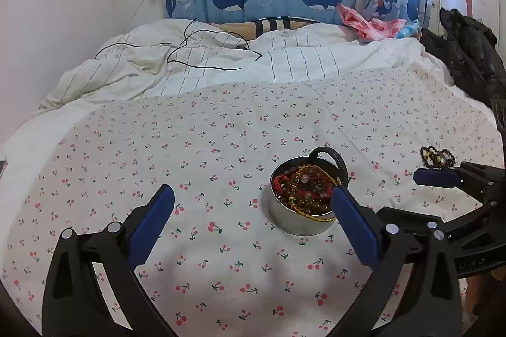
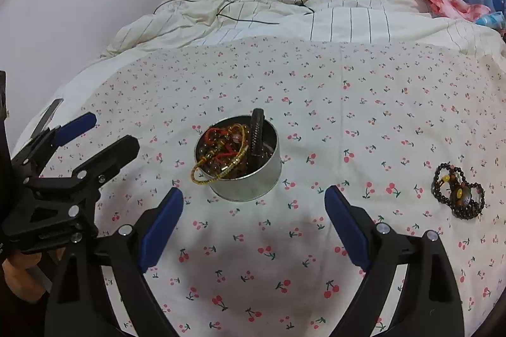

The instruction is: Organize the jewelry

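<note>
Nearest, the right gripper [image 2: 254, 204] and the left gripper [image 1: 253, 204] both hang with jaws wide and nothing between them. Just beyond, a metal tin [image 2: 249, 185] sits mid-bed on the cherry-print sheet [image 2: 316, 90], gathering bracelets. A dark bead bracelet [image 2: 458, 194] lies apart to the right, probably next. Farthest is a rumpled quilt [image 2: 253, 11].

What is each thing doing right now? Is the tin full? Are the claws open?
Round tin: upright, no lid, heaped with jewelry.
Gold cord: draped over the tin's rim.
Dark bead bracelet: loose on the cherry sheet, outside the tin.
Left claw: open, empty.
Right claw: open, empty.
</note>
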Motion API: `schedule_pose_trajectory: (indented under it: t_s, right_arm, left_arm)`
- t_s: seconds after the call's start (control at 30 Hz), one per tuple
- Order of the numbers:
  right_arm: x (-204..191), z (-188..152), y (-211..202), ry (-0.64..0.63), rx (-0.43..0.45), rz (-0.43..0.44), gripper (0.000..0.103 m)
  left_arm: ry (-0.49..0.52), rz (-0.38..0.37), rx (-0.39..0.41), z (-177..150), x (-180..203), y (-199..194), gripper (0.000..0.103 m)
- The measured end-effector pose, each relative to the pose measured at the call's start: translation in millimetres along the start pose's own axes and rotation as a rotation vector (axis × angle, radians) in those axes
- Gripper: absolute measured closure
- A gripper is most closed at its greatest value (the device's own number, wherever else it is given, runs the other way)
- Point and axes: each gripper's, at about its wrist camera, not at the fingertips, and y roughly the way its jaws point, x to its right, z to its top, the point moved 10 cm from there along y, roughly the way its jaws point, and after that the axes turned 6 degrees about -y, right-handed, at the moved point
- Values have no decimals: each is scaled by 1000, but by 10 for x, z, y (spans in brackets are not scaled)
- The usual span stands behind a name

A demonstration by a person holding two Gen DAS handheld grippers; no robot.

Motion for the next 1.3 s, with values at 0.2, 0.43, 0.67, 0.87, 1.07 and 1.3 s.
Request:
schedule_pose_trajectory:
  t_s: [0.2, 0.43, 0.67, 0.87, 1.07, 1.3]
  right_arm:
    - [-15, 19, -21, 0, 7, 1, 14]
    - [-20, 22, -32, 7, 11, 7, 14]
    - [-24, 27, -35, 4, 10, 8, 14]
    - [-28, 28, -35, 4, 10, 7, 14]
    - [-30, 23, -39, 2, 10, 7, 14]
    - [-51, 8, -32, 4, 7, 13, 14]
  left_arm:
    - [-5, -5, -20, -27, 4, 24, 7]
    - [3, 8, -10, -36, 45, 13, 7]
    - [3, 9, -12, -36, 43, 12, 7]
    - [2, 8, -12, -35, 41, 14, 7]
    - [2, 7, -12, -35, 40, 16, 7]
    - [-15, 2, -19, -60, 32, 40, 7]
